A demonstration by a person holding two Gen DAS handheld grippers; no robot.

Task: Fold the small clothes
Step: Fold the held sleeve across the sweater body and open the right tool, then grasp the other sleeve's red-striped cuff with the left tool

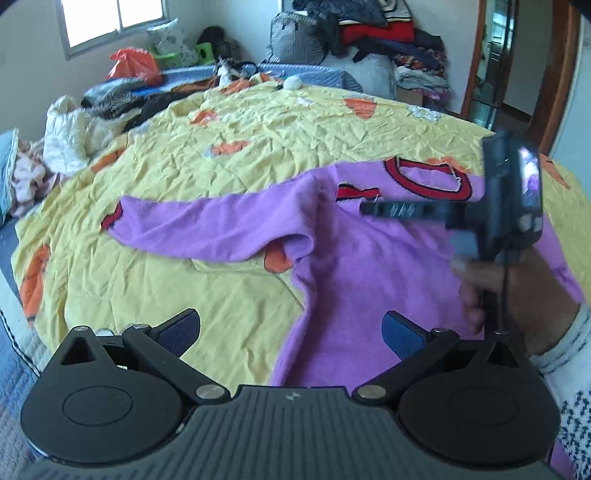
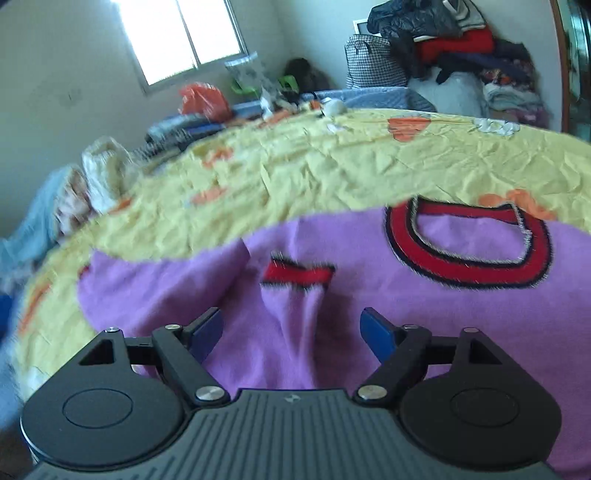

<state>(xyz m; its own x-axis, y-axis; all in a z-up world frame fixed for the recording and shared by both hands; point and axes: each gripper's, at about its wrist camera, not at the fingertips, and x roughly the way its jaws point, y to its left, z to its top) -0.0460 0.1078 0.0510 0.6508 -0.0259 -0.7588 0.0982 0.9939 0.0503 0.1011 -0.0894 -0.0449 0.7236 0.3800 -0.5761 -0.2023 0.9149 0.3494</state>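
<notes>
1. One yellow quilt (image 1: 236, 155), printed with orange shapes, covered the bed and served as my folding surface, its middle bare enough to lay a garment flat.
2. Piles of other clothes (image 1: 373, 26) sat stacked at the far right wall, well apart from my work, presumably waiting their turn or already done.
3. My task piece, a small purple sweater (image 1: 362, 280), lay face up on the near right part of the quilt, its red collar (image 2: 469, 240) at the far side.
4. Its left sleeve (image 1: 207, 225) stretched out flat to the left, not yet folded. The other sleeve (image 2: 299, 299) was folded across the chest, its red cuff (image 2: 299, 273) lying on the body, which I judged to be the first fold.
5. My right gripper (image 2: 291, 332) hovered just over that folded sleeve with jaws wide and nothing pinched, since the sleeve was laid down.
6. My left gripper (image 1: 291, 328) hung over the sweater's near left edge, jaws also wide and empty, placed, I judged, to reach the outstretched sleeve next.
7. No readable writing or brand showed anywhere; only a small pale mark sat on each tool's body.
</notes>
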